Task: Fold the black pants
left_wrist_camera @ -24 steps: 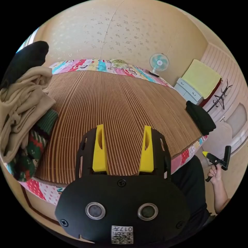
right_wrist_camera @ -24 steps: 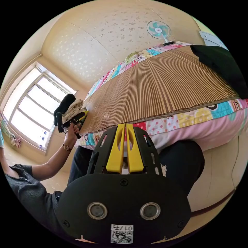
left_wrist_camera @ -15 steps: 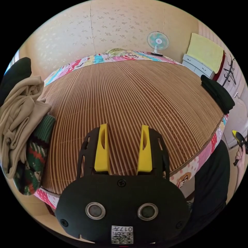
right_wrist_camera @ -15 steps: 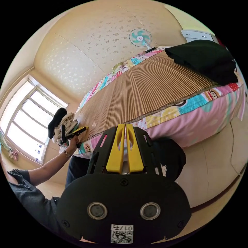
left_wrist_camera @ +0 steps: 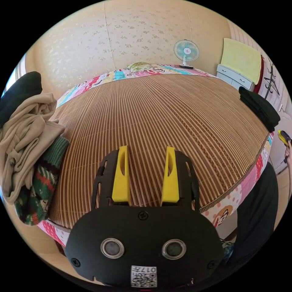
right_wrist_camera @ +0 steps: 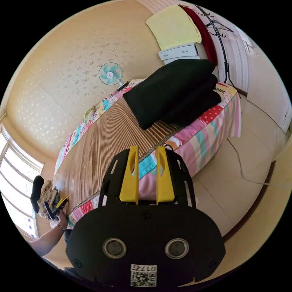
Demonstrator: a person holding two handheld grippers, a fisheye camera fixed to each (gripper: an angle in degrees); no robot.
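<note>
The left gripper (left_wrist_camera: 146, 152) hangs over the near edge of a bed (left_wrist_camera: 231, 210) covered by a striped bamboo mat (left_wrist_camera: 170, 112). Its yellow jaws stand wide apart with nothing between them; only bare mat lies ahead of their tips. Well off to the jaws' left, at the mat's edge, sits a heap of clothes: a beige garment (left_wrist_camera: 24, 137) on top, a green, red and white knit (left_wrist_camera: 39, 182) under it and a dark piece (left_wrist_camera: 19, 89) behind. Far to the jaws' right, at the other end of the mat, lie the pants (left_wrist_camera: 260, 108), folded into a black stack. Beyond them the right gripper (left_wrist_camera: 284, 137) shows at the picture's edge in a hand (left_wrist_camera: 289, 156).

In the right gripper view, the right gripper (right_wrist_camera: 146, 150) is held off the bed's side, over the patchwork sheet (right_wrist_camera: 197, 137), with its jaws parted to a narrow gap and empty. The pants (right_wrist_camera: 173, 88) lie ahead of the jaws and a little to their right, near but apart from the tips, a neat thick stack resting on the mat's corner and partly over the sheet. Far to the jaws' left, the left gripper (right_wrist_camera: 56, 206) sits in the other hand (right_wrist_camera: 62, 217) beside the clothes heap (right_wrist_camera: 45, 191). A small fan (right_wrist_camera: 111, 74) stands past the bed's far end, by the wall.
</note>
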